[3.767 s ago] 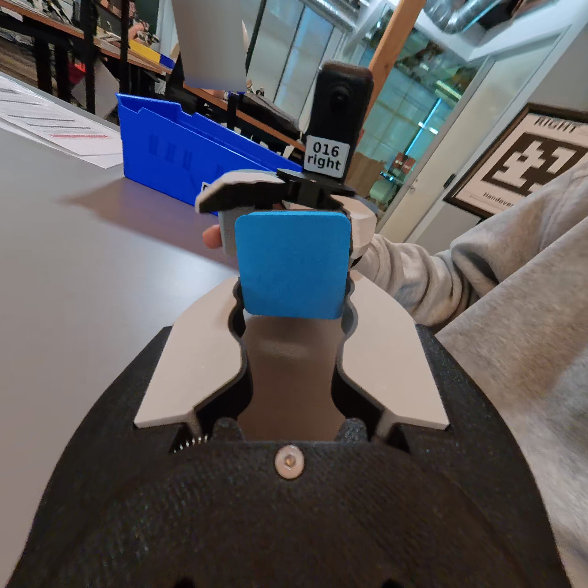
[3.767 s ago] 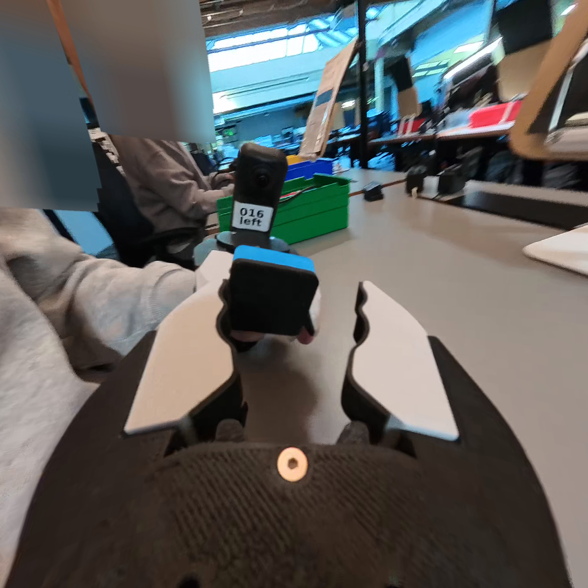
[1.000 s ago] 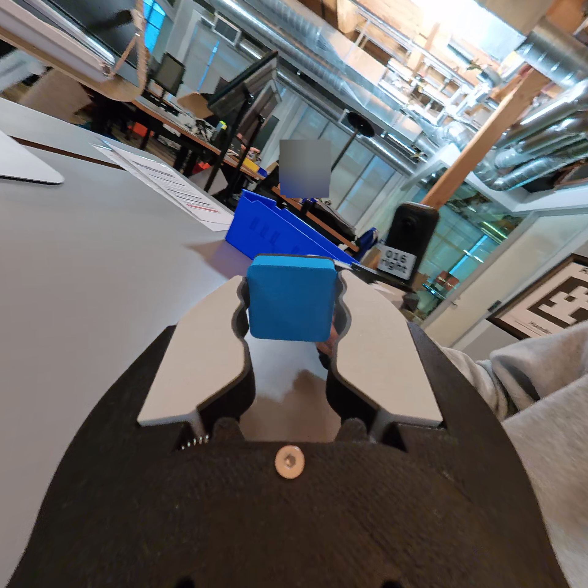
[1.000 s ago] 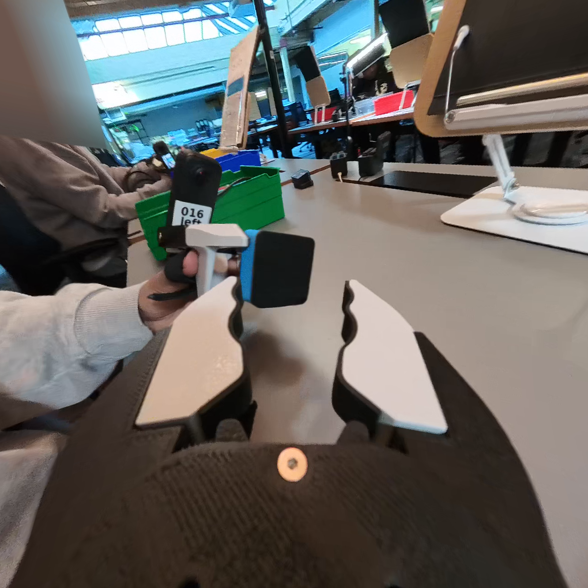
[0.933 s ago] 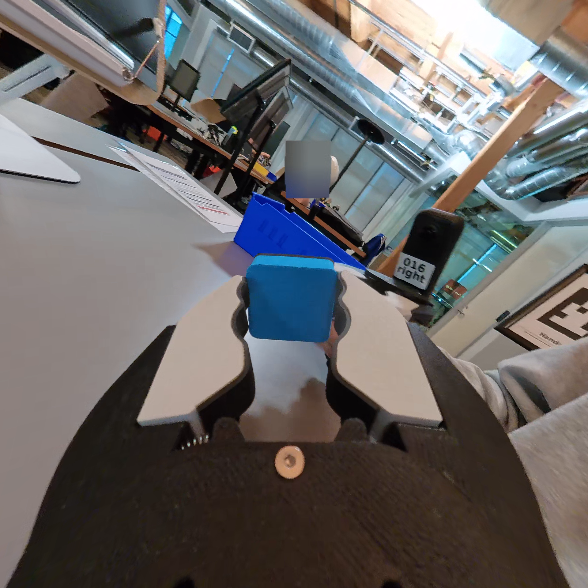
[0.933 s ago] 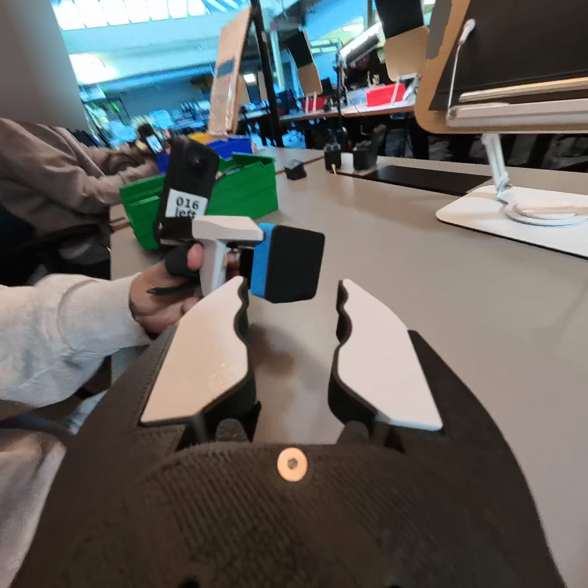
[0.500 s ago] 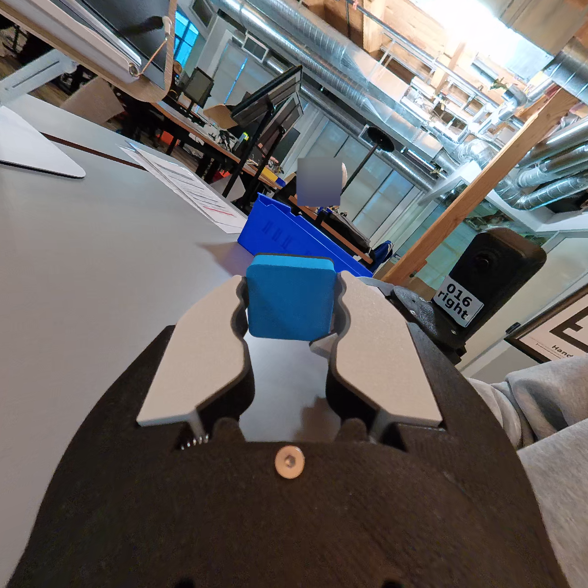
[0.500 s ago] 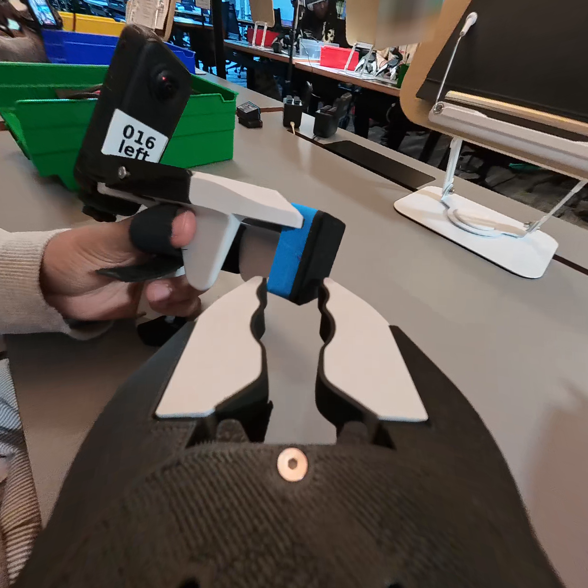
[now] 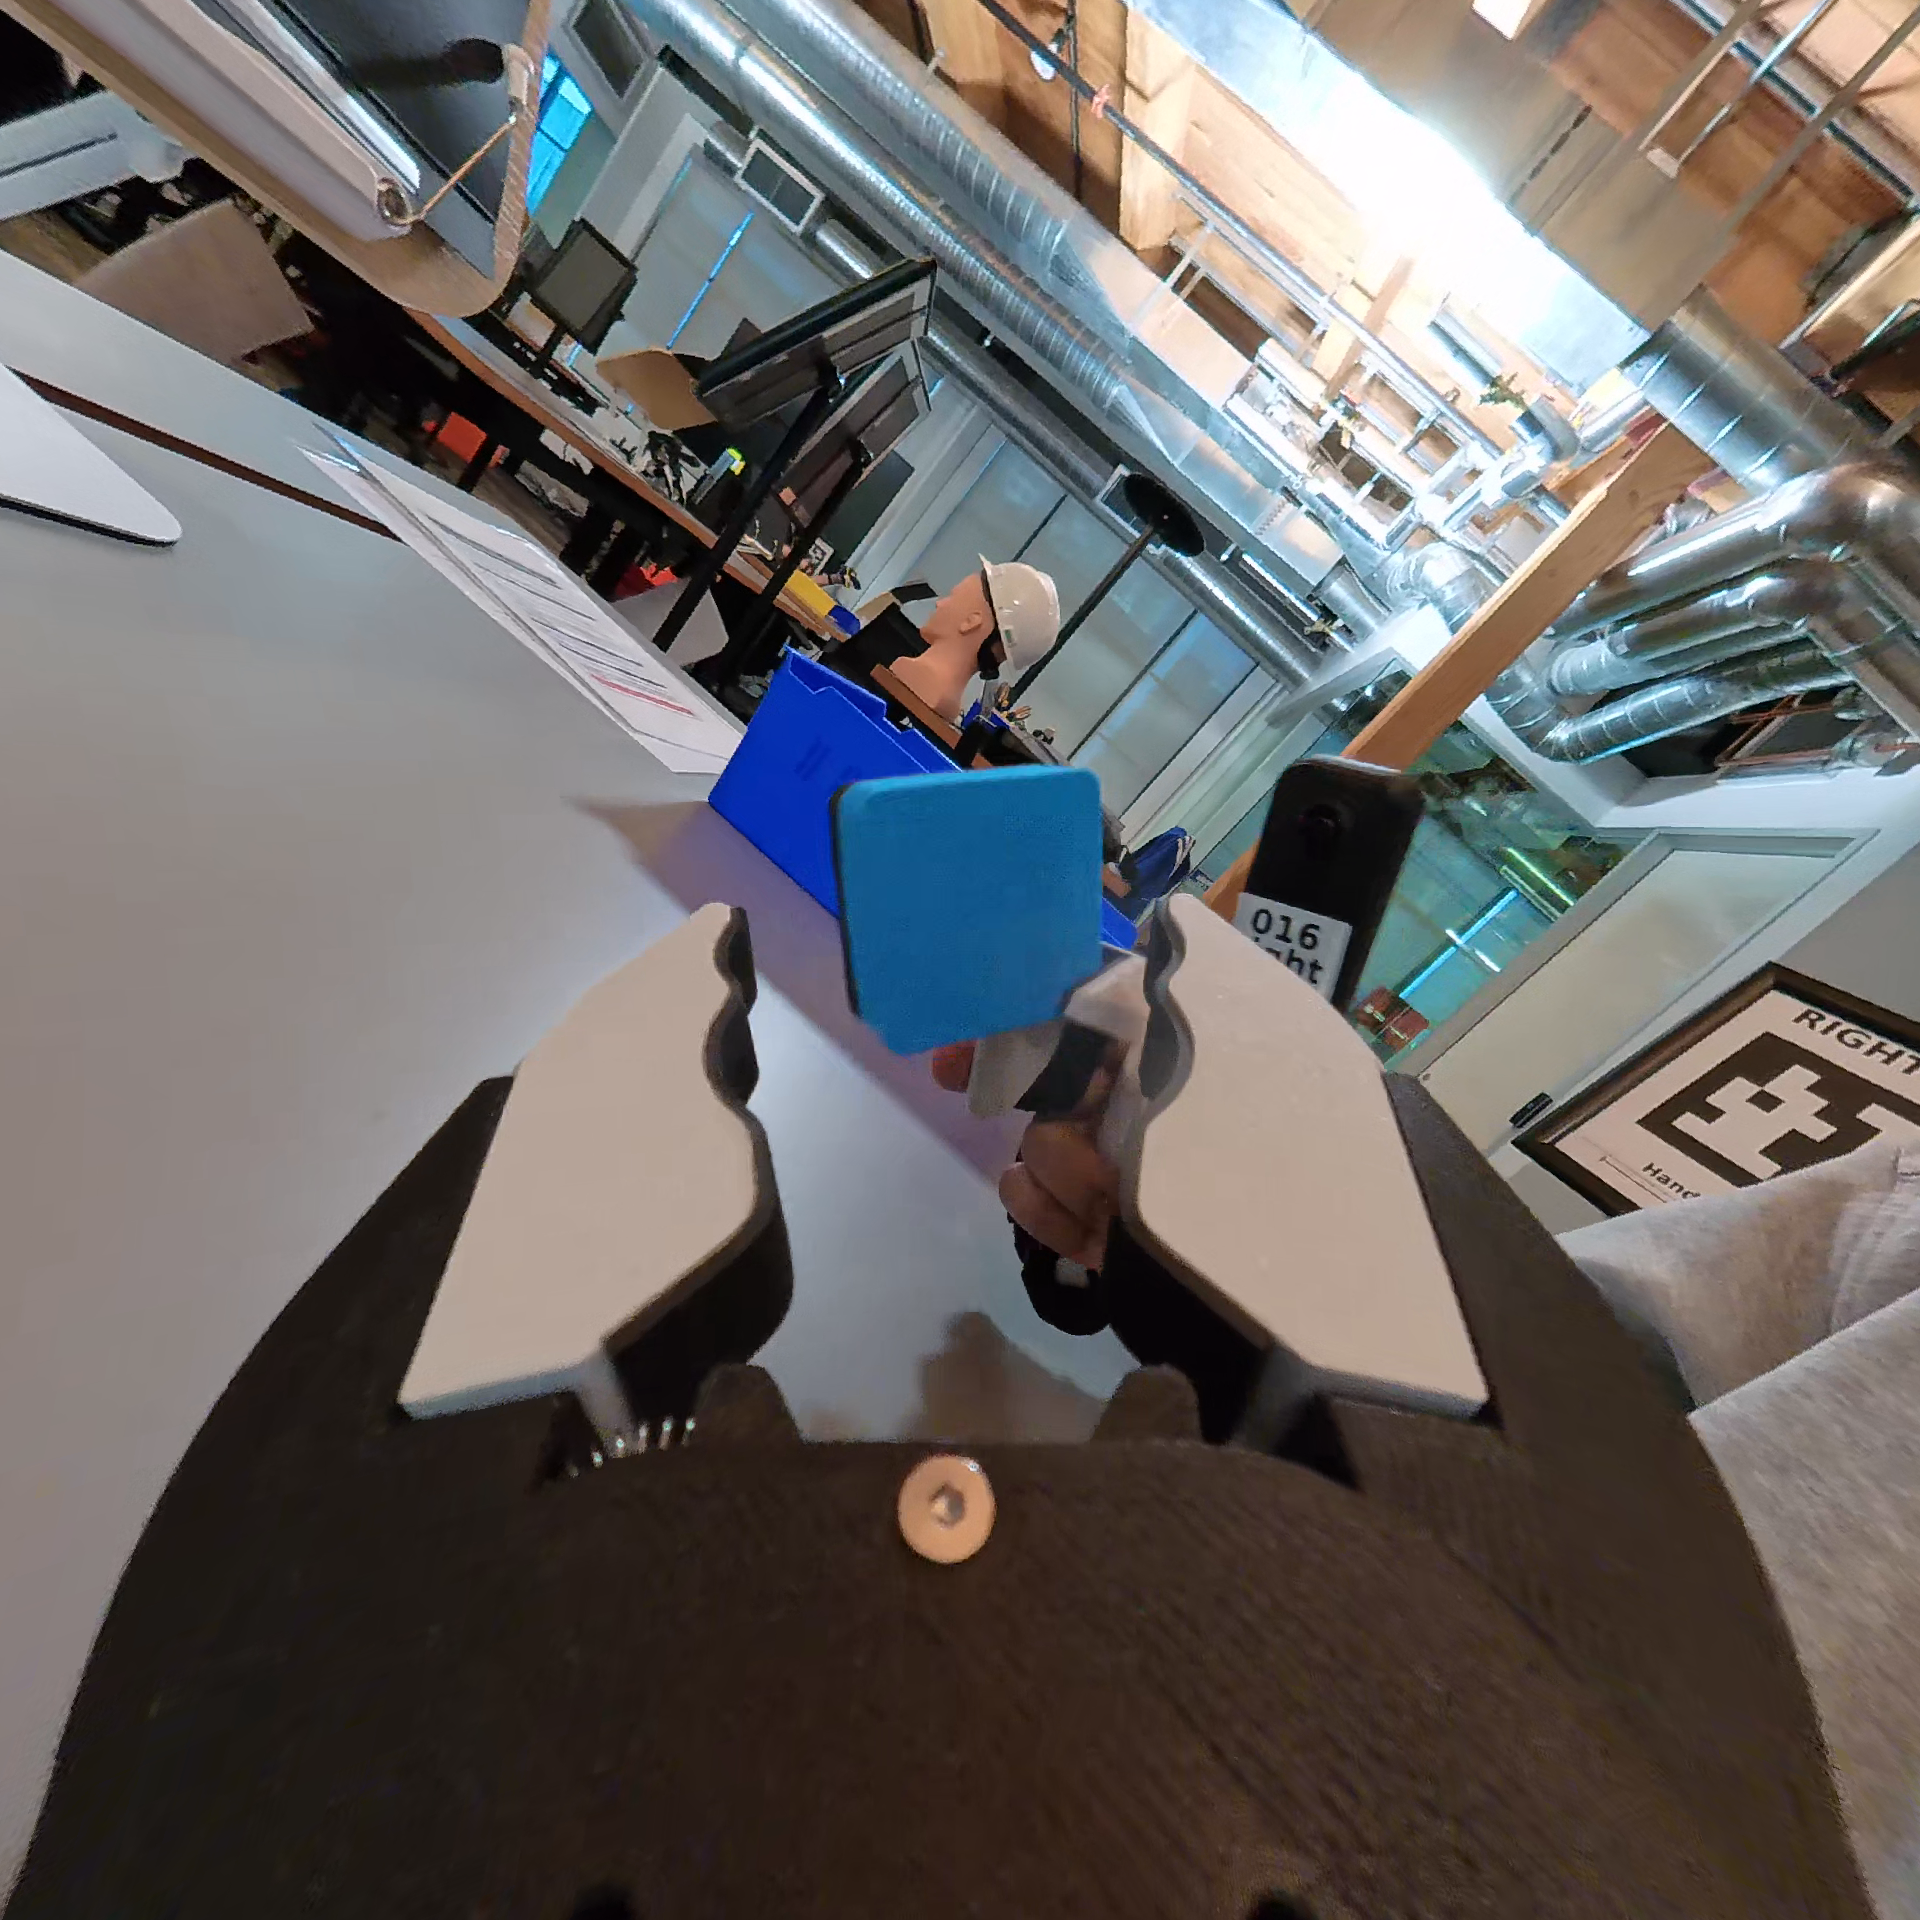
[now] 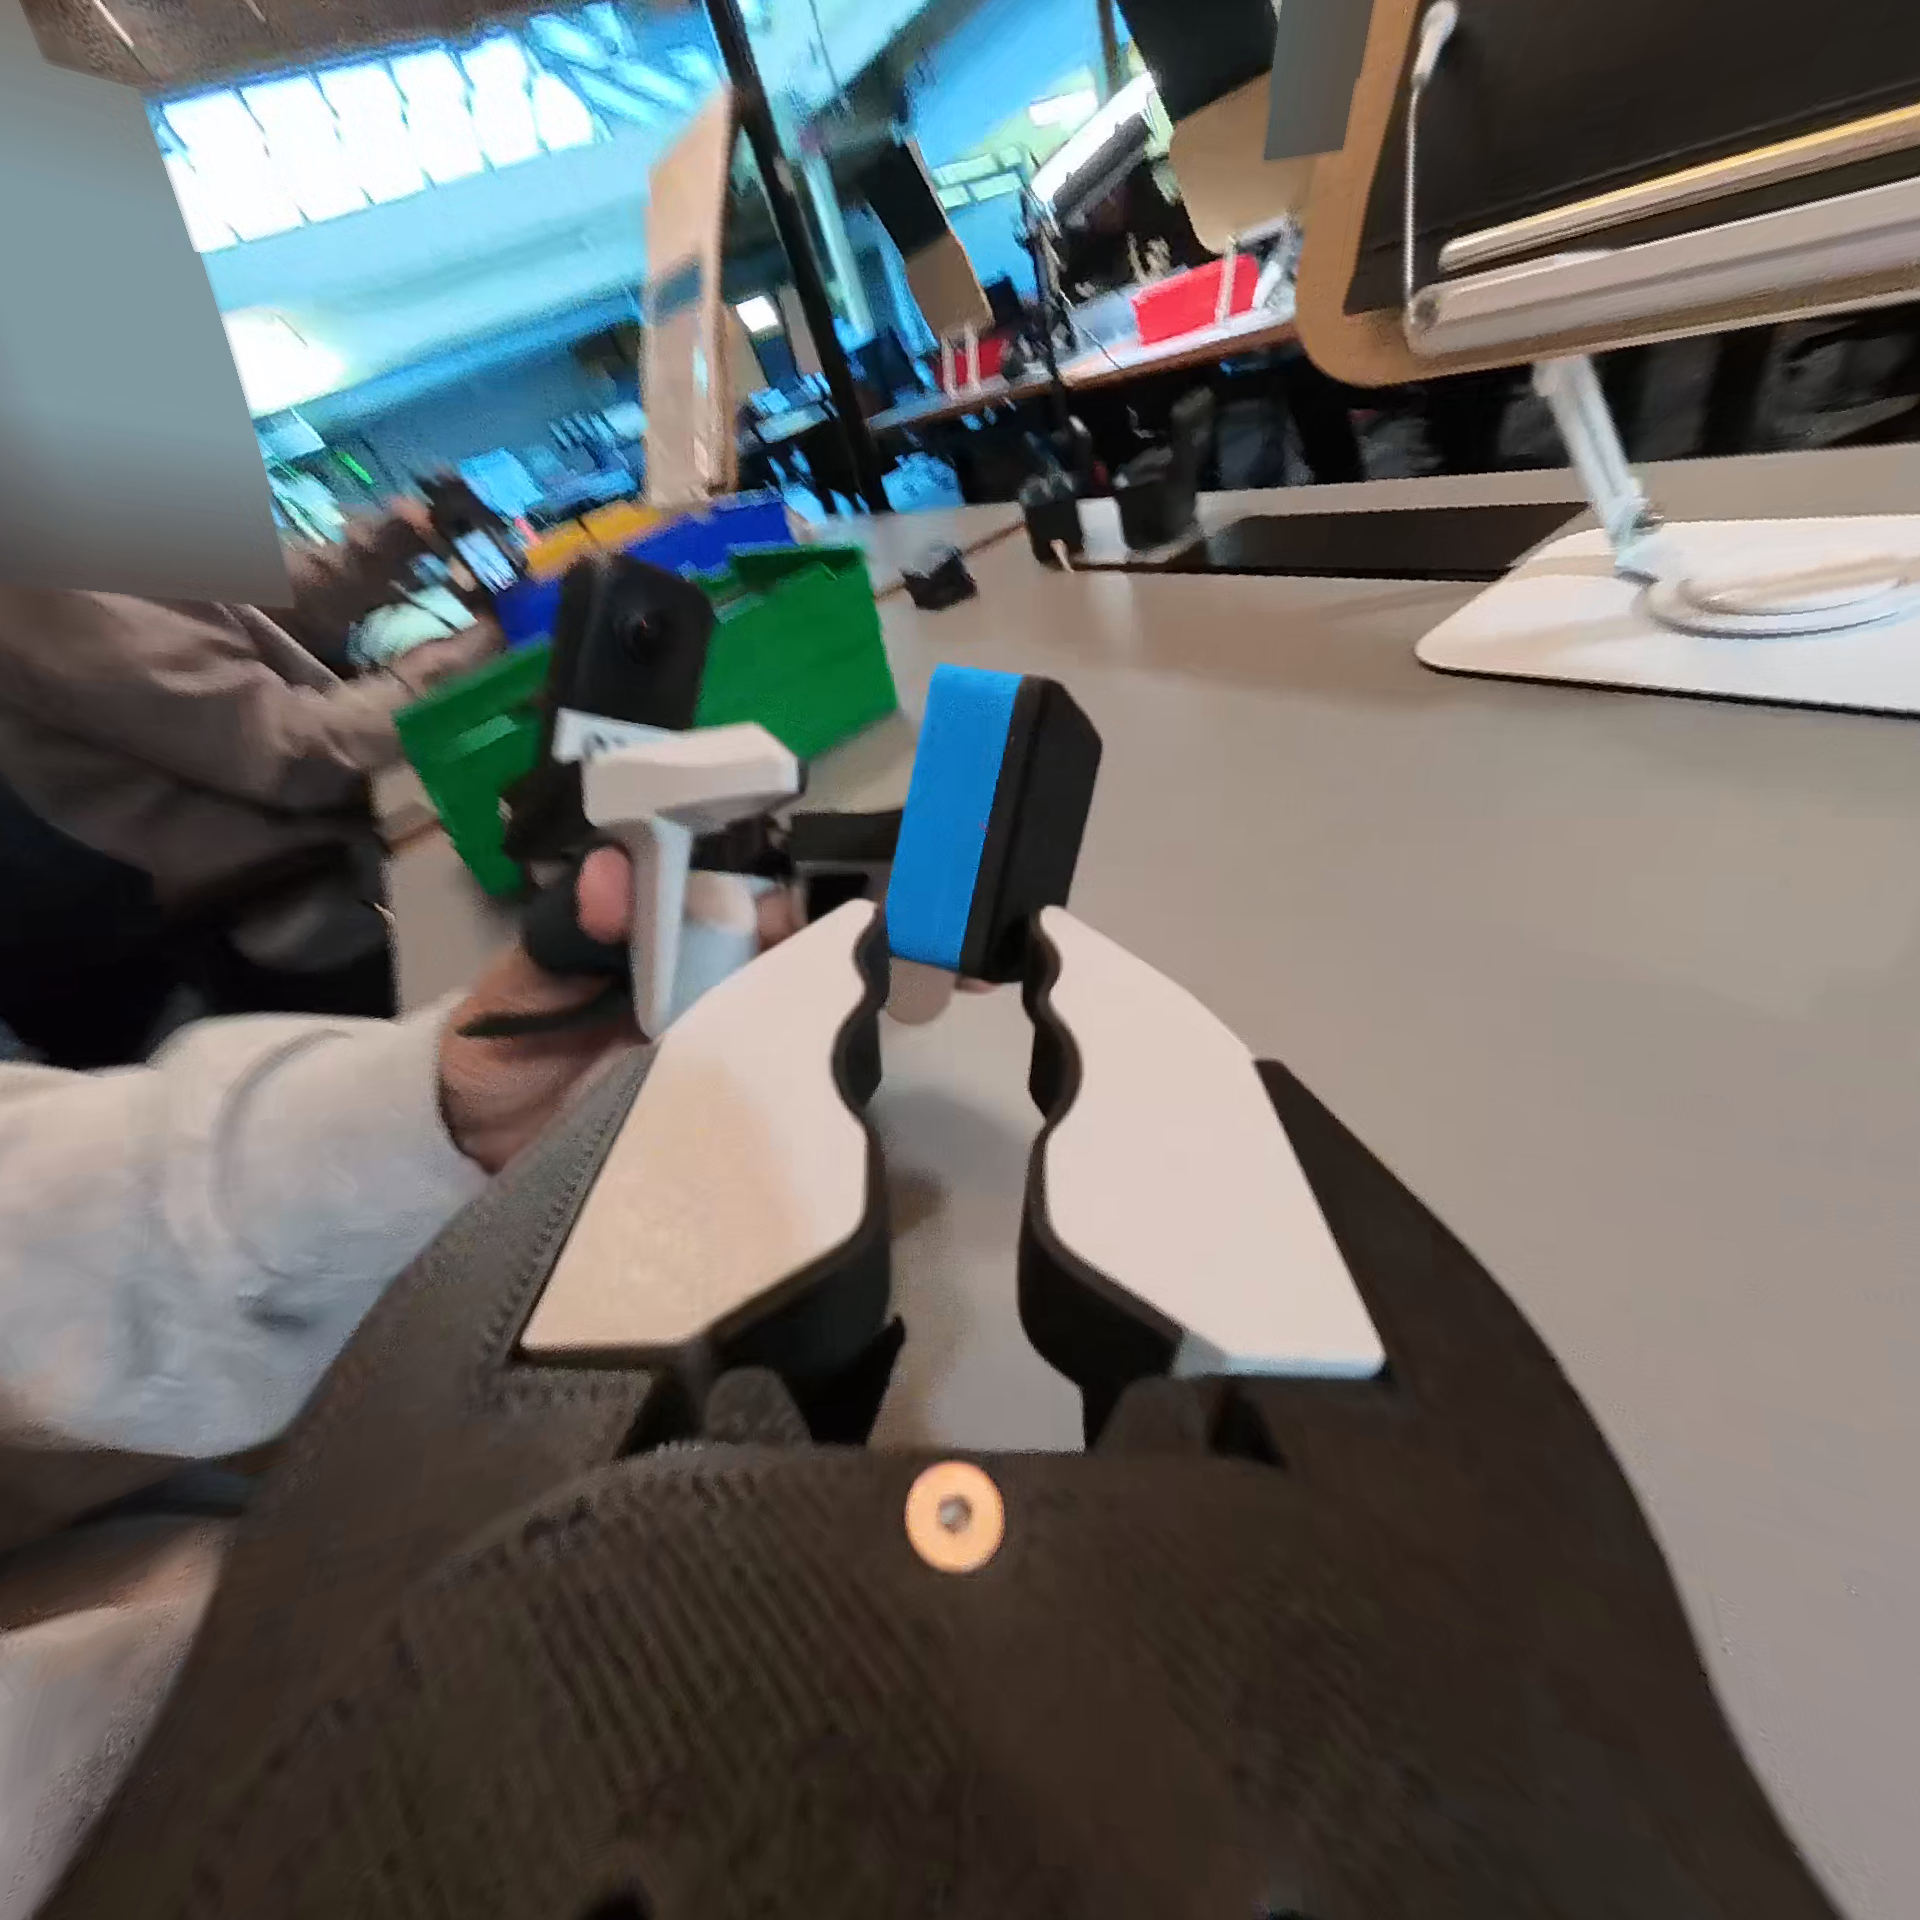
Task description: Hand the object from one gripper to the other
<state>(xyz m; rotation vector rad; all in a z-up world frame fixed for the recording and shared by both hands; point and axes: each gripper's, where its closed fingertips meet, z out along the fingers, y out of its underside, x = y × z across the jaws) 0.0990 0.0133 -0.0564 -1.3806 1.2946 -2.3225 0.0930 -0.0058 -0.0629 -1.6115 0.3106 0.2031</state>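
The object is a square foam block with a blue face and a black back (image 10: pixel 987 821). My right gripper (image 10: pixel 956 925) is shut on its lower edge and holds it upright above the grey table (image 10: pixel 1403 935). My left gripper (image 9: pixel 945 920) is open and empty, its fingers wide apart and touching nothing. In the left wrist view the block (image 9: pixel 966 914) shows its blue face just beyond those fingertips, with the right gripper (image 9: pixel 1049 1049) under it. In the right wrist view the left gripper (image 10: pixel 707 790) sits left of the block, apart from it.
A blue bin (image 9: pixel 800 769) and a paper sheet (image 9: pixel 540 613) lie ahead of the left gripper. A green bin (image 10: pixel 800 644) stands behind the left gripper. A white monitor stand base (image 10: pixel 1683 623) is at the far right. A grey sleeve (image 9: pixel 1714 1351) is at the right. Less than 4 cm separates the two grippers' tips.
My right gripper has shut on the block. My left gripper has opened and let it go. The block now rides in the right gripper, clear of the left fingers.
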